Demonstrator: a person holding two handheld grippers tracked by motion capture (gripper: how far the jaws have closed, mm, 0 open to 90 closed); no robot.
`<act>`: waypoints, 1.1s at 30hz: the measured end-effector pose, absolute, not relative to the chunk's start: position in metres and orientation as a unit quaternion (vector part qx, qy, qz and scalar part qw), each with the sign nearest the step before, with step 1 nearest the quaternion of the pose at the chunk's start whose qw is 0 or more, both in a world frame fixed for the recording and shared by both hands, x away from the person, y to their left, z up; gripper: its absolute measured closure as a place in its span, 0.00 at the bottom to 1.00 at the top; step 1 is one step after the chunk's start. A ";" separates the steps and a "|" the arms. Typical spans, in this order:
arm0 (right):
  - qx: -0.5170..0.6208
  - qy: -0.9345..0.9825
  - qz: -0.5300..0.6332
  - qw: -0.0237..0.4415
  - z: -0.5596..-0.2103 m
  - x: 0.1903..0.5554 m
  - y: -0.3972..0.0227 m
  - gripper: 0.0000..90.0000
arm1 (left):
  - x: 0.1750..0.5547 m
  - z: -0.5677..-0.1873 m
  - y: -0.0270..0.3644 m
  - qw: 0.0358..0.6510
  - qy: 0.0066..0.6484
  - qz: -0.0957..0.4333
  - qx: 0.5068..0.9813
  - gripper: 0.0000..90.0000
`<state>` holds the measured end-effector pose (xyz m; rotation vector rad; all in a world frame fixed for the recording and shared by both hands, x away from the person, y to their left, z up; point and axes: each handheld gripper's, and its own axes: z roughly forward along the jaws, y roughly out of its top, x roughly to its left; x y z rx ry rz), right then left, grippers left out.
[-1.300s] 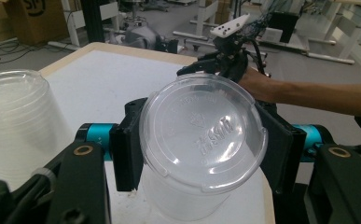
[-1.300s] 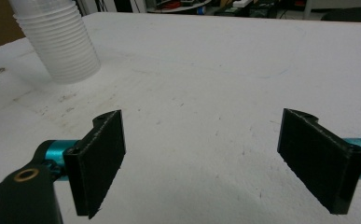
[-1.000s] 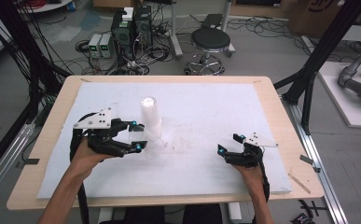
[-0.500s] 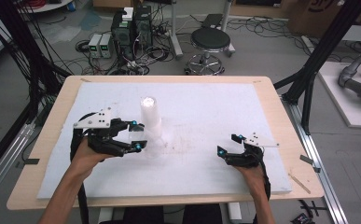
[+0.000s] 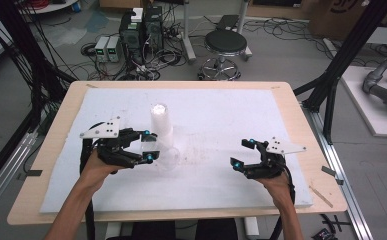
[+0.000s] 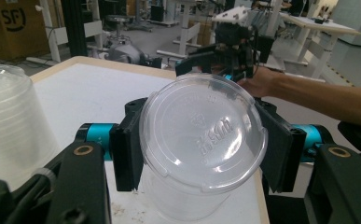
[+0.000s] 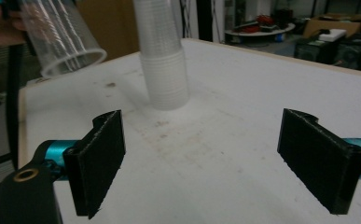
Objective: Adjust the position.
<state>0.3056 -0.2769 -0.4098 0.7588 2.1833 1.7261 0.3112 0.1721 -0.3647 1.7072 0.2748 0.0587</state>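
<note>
A single clear plastic cup point(image 6: 201, 135) is clamped between the jaws of my left gripper point(image 5: 148, 145), its flat bottom turned toward that gripper's camera and its mouth pointing away. In the high view this cup point(image 5: 168, 158) hangs just above the white board, left of centre. Right behind it stands an upside-down stack of clear cups point(image 5: 160, 121), also seen as the stack point(image 7: 162, 60) in the right gripper view. My right gripper point(image 5: 243, 153) hovers at the board's right front, jaws wide apart with nothing between them point(image 7: 201, 158).
A white board point(image 5: 221, 115) covers most of the wooden table point(image 5: 56, 135). Black frame posts stand at both sides of the table. On the floor behind it are a stool, computer boxes and cables.
The right gripper has lifted slightly off the board. The left gripper and its cup have stayed put.
</note>
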 end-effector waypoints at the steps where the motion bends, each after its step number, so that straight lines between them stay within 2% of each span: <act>1: 0.253 0.752 0.596 0.125 -0.407 0.306 -0.275 0.17 | 0.311 -0.365 0.170 0.647 0.120 0.024 0.752 0.45; 18: 0.116 0.781 0.613 0.045 -0.371 0.310 -0.211 0.17 | 0.309 -0.370 0.136 0.641 0.090 -0.004 0.762 0.45; 33: 0.068 0.792 0.607 0.016 -0.369 0.313 -0.165 0.17 | 0.308 -0.371 0.124 0.641 0.078 -0.014 0.764 0.45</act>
